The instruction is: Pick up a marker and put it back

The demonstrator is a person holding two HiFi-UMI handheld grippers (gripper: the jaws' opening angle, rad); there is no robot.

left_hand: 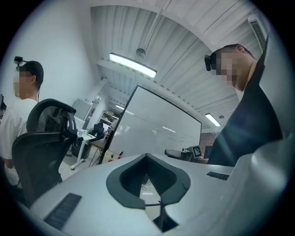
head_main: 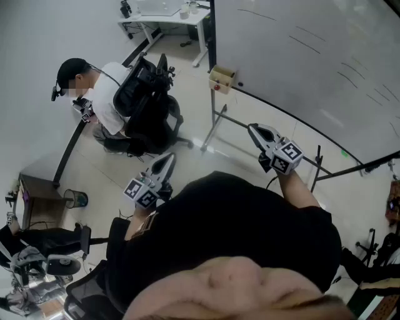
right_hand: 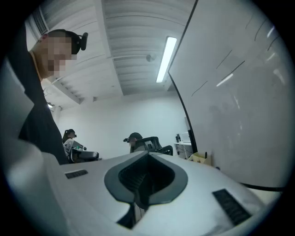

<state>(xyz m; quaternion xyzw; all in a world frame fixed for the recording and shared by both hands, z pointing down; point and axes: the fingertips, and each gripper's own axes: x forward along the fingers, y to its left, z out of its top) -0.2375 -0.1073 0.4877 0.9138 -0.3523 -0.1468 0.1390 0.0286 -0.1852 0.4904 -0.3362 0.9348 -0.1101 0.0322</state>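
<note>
I cannot pick out a marker for certain. A small yellowish box (head_main: 222,79) hangs at the left end of the whiteboard (head_main: 312,56); in the right gripper view a dark stick stands up from this box (right_hand: 199,158). My left gripper (head_main: 166,161) is held in the air at chest height, shut and holding nothing, well short of the box. My right gripper (head_main: 254,130) is raised toward the whiteboard's lower edge, also shut with nothing in it. Seen close, the left gripper (left_hand: 148,156) has its jaws together, and so does the right gripper (right_hand: 148,155).
A person sits in a black office chair (head_main: 147,103) to the left. The whiteboard's stand legs (head_main: 215,128) spread over the floor ahead. A white desk (head_main: 165,19) stands at the back, a small bin (head_main: 76,199) and another chair (head_main: 56,240) at the near left.
</note>
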